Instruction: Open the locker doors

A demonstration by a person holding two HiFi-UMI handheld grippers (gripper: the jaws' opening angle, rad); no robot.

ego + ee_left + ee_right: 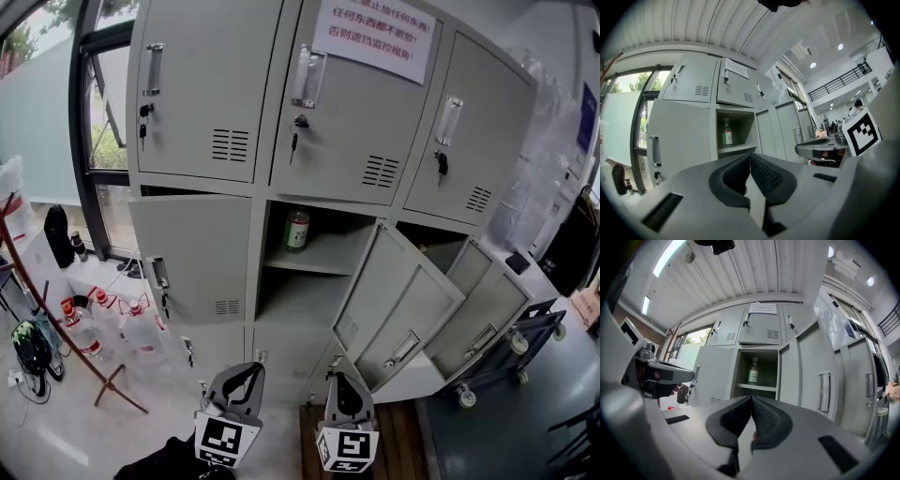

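Grey lockers (197,84), green-labelled bottle (296,230)

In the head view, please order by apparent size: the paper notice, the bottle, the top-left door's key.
Largest to smallest: notice, bottle, key. The picture's top edge cuts the notice, yet it is clearly largest.

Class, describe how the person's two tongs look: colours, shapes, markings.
The left tongs and right tongs match: light grey moulded bodies, dark ribbed pads, and a rear cube bearing black-and-white square markers. No cables show.
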